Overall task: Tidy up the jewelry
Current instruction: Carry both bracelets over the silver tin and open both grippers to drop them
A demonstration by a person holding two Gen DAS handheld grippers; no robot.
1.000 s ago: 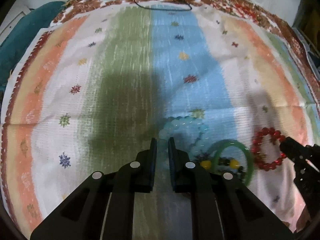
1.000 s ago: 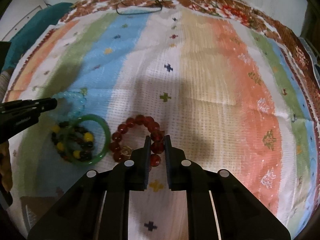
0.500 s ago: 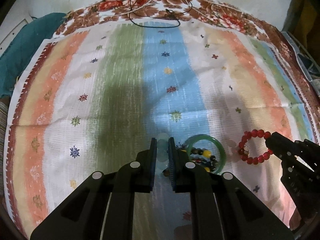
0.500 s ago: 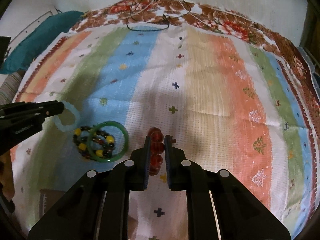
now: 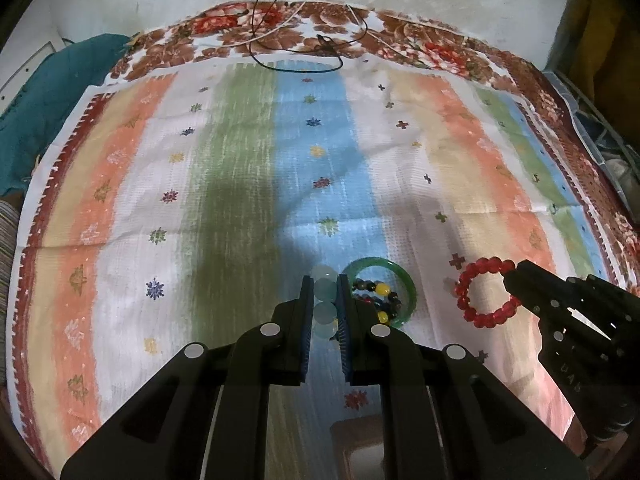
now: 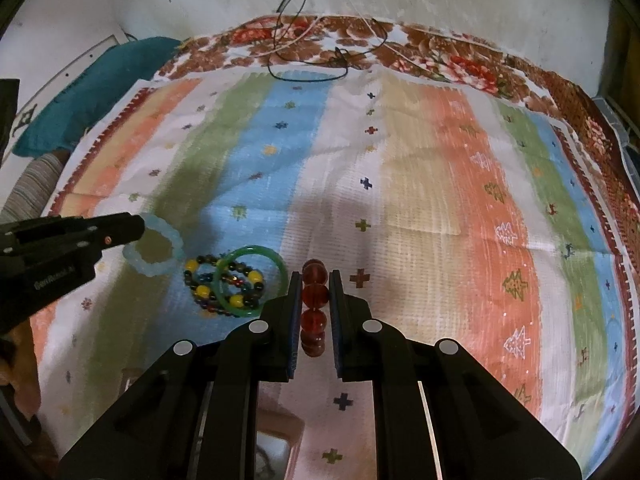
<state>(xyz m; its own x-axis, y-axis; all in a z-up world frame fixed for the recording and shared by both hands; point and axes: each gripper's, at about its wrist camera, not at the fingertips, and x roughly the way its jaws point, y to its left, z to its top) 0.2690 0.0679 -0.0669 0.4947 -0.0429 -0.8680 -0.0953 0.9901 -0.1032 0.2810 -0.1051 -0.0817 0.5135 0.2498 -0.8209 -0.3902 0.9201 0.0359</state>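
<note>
My left gripper (image 5: pixel 325 285) is shut on a pale blue bead bracelet (image 5: pixel 325 300) and holds it raised above the striped cloth; the bracelet also shows in the right wrist view (image 6: pixel 154 250). My right gripper (image 6: pixel 314 280) is shut on a red bead bracelet (image 6: pixel 315 294), also lifted; it hangs as a ring in the left wrist view (image 5: pixel 486 292). A green bangle (image 5: pixel 404 286) and a dark bead bracelet with yellow beads (image 5: pixel 378 300) lie together on the cloth between the two grippers, also seen in the right wrist view as bangle (image 6: pixel 280 268) and beads (image 6: pixel 200 284).
A striped cloth (image 5: pixel 240 160) covers the surface, over a floral cloth (image 5: pixel 420 40). Thin cables (image 5: pixel 300 48) lie at the far edge by the wall. A teal cushion (image 5: pixel 48 100) sits at the far left. A small box (image 5: pixel 360 444) lies near below the left gripper.
Both grippers have risen and drawn back, lifting the pale blue bracelet and the red bracelet off the cloth. The green bangle and dark beads stay in place.
</note>
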